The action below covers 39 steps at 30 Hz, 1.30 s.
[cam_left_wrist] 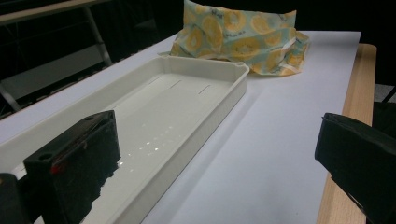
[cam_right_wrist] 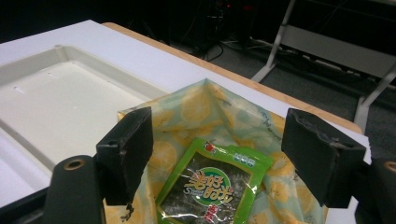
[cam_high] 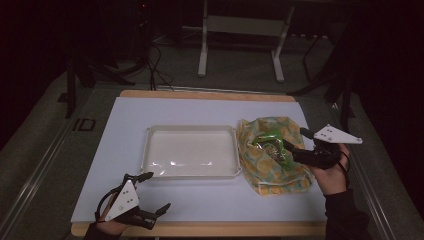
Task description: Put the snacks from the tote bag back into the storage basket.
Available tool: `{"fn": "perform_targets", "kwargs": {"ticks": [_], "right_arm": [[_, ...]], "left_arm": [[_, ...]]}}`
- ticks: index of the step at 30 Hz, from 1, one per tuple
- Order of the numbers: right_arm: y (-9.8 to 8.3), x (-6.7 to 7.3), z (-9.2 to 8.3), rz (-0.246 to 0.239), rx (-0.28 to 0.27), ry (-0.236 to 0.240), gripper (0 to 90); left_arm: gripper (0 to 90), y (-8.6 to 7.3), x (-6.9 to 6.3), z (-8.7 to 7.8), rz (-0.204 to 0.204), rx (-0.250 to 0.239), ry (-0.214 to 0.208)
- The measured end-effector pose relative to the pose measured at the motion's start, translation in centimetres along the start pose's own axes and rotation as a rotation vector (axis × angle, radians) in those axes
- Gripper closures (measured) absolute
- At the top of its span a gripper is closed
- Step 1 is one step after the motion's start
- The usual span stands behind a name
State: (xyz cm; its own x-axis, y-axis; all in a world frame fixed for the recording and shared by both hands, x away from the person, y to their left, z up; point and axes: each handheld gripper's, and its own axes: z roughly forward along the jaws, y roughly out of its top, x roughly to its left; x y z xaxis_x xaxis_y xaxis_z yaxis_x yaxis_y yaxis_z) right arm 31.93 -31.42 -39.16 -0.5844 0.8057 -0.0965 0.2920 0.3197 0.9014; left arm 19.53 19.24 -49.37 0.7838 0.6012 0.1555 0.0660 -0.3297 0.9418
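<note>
A yellow lemon-print bag [cam_high: 272, 172] lies open on the white mat, just right of an empty white tray [cam_high: 190, 128]. A green snack packet [cam_high: 270, 143] sits in the bag's mouth. My right gripper [cam_high: 296, 140] hovers over the bag from the right with its jaws wide apart. In the right gripper view the packet [cam_right_wrist: 210, 186] lies low between the jaws of the right gripper [cam_right_wrist: 217, 123], and neither pad touches it or the bag [cam_right_wrist: 205, 102]. My left gripper [cam_high: 156, 191] rests near the front left corner, open and holding nothing. It faces the tray [cam_left_wrist: 233, 88] and the bag [cam_left_wrist: 233, 37].
A white mat [cam_high: 200, 197] covers the wooden table, whose front edge [cam_high: 200, 229] shows below it. Past the far edge, metal frame legs [cam_high: 202, 55] and cables lie on the dark floor. The mat in front of the tray is bare.
</note>
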Motion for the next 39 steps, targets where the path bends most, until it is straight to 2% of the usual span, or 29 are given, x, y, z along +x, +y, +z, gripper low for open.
{"fn": "perform_targets", "kwargs": {"ticks": [18,23,29,33,39], "right_arm": [[-1.4,-2.1,2.9,0.044,0.115,0.003,27.3],[-1.8,-2.4,3.6,0.052,0.145,0.003,30.4],[-2.7,-3.1,5.1,0.101,0.228,0.0,37.5],[-3.1,-3.4,5.8,0.115,0.252,0.003,40.7],[-3.9,-4.2,6.9,0.164,0.301,0.013,44.9]], "left_arm": [[0.5,0.0,0.0,0.1,0.004,0.01,-0.002],[0.5,0.0,0.0,0.1,0.005,0.012,-0.004],[0.5,0.0,0.0,0.0,0.001,0.01,-0.001],[0.5,0.0,0.0,0.1,0.003,0.011,-0.003],[0.5,0.0,0.0,0.1,0.003,0.012,-0.003]]}}
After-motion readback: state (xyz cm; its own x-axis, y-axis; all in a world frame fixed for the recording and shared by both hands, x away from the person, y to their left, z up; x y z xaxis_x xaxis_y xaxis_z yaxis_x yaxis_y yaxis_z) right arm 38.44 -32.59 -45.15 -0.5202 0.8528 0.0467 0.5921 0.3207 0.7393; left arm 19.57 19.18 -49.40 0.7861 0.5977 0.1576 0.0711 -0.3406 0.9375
